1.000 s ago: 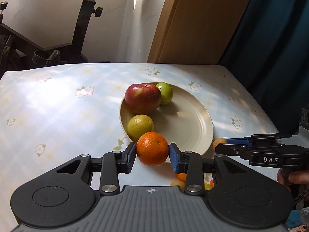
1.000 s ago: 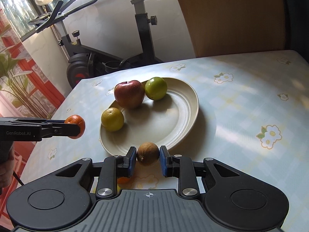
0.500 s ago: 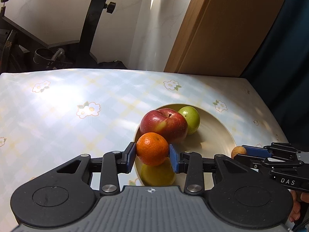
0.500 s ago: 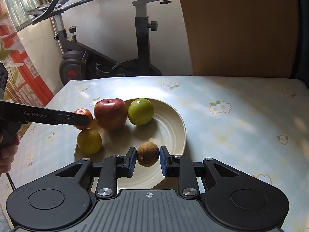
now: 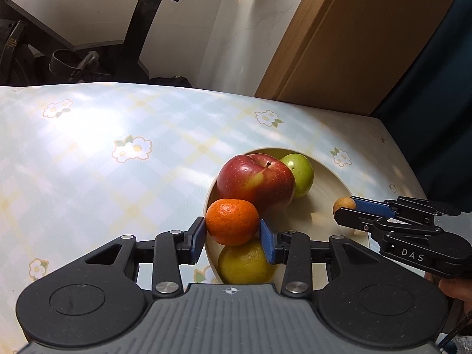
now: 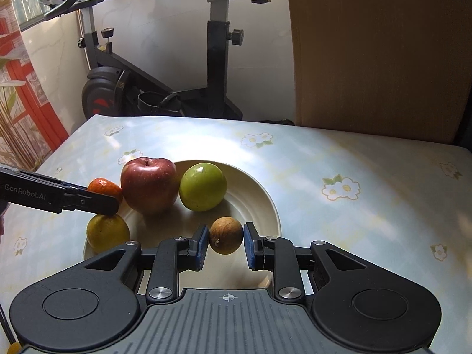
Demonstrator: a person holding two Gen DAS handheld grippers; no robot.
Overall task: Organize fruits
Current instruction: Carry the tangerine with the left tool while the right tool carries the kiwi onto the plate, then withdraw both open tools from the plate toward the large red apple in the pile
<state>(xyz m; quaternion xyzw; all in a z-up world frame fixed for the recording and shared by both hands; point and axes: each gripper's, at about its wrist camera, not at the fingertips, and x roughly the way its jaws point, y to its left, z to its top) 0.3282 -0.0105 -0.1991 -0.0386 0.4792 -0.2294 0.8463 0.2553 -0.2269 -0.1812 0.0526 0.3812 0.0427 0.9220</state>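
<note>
My left gripper [image 5: 232,236] has its jaws opening around a small orange [image 5: 232,221]. The orange sits on a yellow citrus [image 5: 244,265] and leans against the red apple [image 5: 256,181] at the left rim of the cream plate [image 5: 339,174]. The pads stand just off the orange's sides. A green fruit [image 5: 299,174] lies behind the apple. My right gripper [image 6: 225,243] is shut on a small brown round fruit [image 6: 226,235], held over the near right part of the plate [image 6: 265,200]. In the right wrist view the left gripper [image 6: 109,203] reaches in from the left.
The table wears a pale checked cloth with flowers [image 6: 340,188]. An exercise bike [image 6: 206,82] stands beyond the far edge, beside a wooden panel [image 6: 377,53]. A dark curtain [image 5: 436,67] hangs past the right edge. Part of a hand [image 5: 454,290] shows behind my right gripper.
The left gripper carried the orange from in front of the plate to over its left rim, above the yellow citrus, and its jaws widened slightly. The right gripper brought the brown fruit over the plate.
</note>
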